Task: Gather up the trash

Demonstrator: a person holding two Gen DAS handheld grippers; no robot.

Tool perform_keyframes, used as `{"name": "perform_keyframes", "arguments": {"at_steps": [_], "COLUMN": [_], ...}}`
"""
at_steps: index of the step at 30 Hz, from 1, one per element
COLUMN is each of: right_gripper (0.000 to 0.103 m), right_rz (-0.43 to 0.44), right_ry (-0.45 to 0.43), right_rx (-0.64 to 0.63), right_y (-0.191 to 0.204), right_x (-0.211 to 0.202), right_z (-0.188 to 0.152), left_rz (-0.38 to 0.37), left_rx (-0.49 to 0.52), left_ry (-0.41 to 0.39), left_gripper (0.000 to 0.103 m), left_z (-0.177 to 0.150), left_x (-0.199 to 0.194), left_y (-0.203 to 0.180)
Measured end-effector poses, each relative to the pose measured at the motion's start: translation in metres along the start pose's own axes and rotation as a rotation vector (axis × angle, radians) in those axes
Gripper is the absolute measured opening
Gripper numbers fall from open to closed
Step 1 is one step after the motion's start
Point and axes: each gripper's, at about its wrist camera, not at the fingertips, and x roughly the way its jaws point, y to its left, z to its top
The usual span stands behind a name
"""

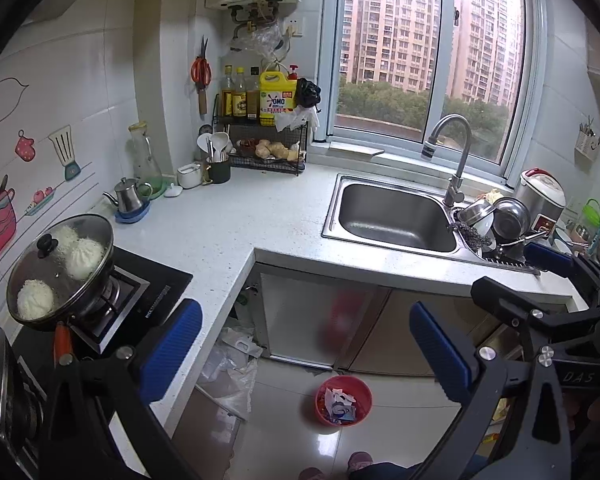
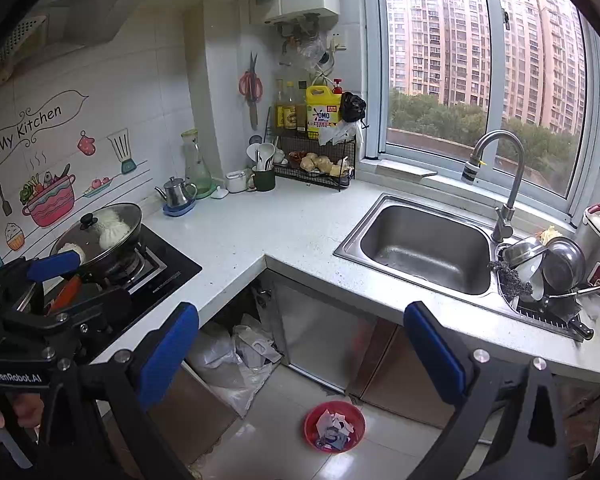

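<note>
The white L-shaped counter [image 2: 284, 232] wraps the corner, sink [image 2: 424, 248] by its window edge. Down on the floor tiles sits the red bin [image 2: 335, 426], already holding paper scraps [image 2: 334, 428]. Left gripper [image 1: 306, 348] and right gripper [image 2: 300, 350] both hang spread wide and empty, bin below and ahead; neither looks clearly nearer.

Red bin [image 1: 343, 400] — blue tongs pads [image 1: 171, 350] — speckled white counter [image 1: 236, 224].
</note>
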Motion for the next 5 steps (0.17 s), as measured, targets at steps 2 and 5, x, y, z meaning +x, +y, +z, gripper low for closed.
{"name": "perform_keyframes", "arguments": {"at_steps": [2, 5], "right_gripper": [0.102, 0.102], "right_rz": [-0.004, -0.011], "right_ry": [0.001, -0.001], "right_rx": [0.002, 0.004], "right_y": [0.0013, 0.0042], "right_x": [-0.0010, -0.0027], "right_z": [0.0002, -0.0008], "left_rz": [-0.001, -0.001], "left_rx": [0.001, 0.005], "left_ry": [0.001, -0.005], "left_gripper": [0.103, 0.103], "left_z": [0.0004, 0.0003], "left_x": [0.0002, -0.0009], "left_y": [-0.0002, -0.0013]}}
